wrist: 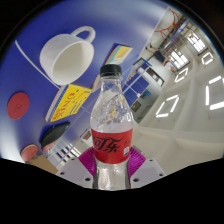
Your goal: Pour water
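Your bottle (112, 125) hides its own base behind the gripper (112, 172), so you cannot see its bottom or how much of the pink pads touches it. At the left of the frame, the red disc (18, 103) is cut by the border. The yellow cards (70, 102) carry print too small to read.

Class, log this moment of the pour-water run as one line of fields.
stage: tilted | held: clear plastic bottle with red label | gripper: fingers shut on it | beyond: white ceramic cup on blue table
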